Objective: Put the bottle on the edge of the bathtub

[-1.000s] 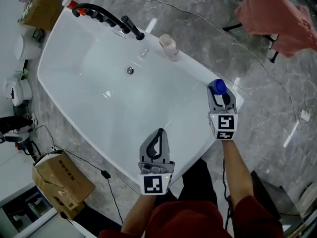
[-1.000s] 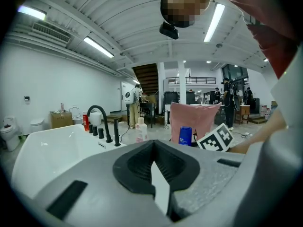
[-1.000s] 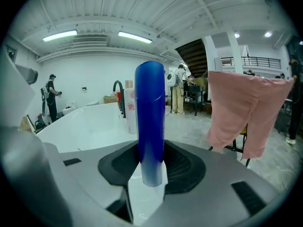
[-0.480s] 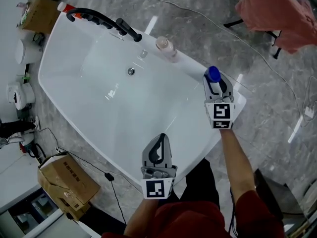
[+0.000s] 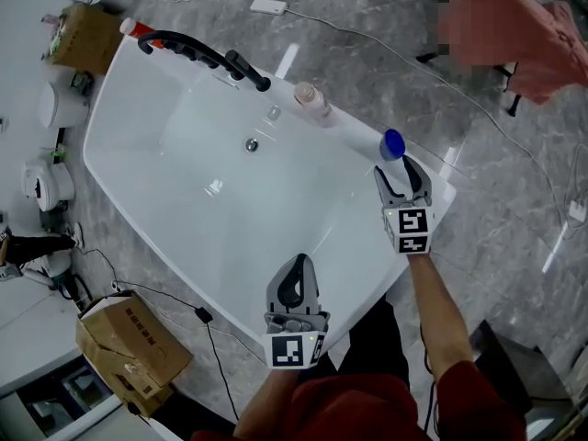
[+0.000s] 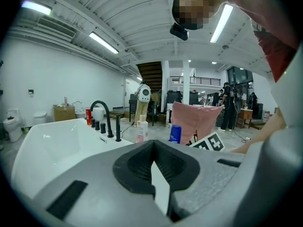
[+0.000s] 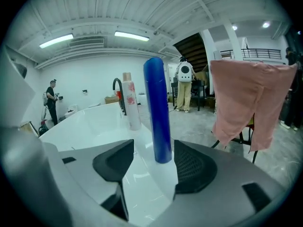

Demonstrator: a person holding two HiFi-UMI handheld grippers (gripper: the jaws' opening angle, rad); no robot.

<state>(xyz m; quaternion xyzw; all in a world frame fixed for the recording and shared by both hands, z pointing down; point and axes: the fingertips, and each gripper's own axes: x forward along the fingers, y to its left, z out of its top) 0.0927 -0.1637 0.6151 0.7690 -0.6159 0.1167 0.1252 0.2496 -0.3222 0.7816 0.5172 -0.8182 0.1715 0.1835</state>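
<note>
Right hand-held gripper (image 7: 154,161): jaws opening, set wide on either side of the blue bottle (image 7: 158,112), which stands upright on the bathtub (image 5: 211,219) edge near its right-hand corner. Left hand-held gripper (image 6: 154,167): jaws closed together, empty, over the near rim. A pink bottle (image 5: 310,99) stands farther along the same edge, near the black faucet (image 5: 197,49)
</note>
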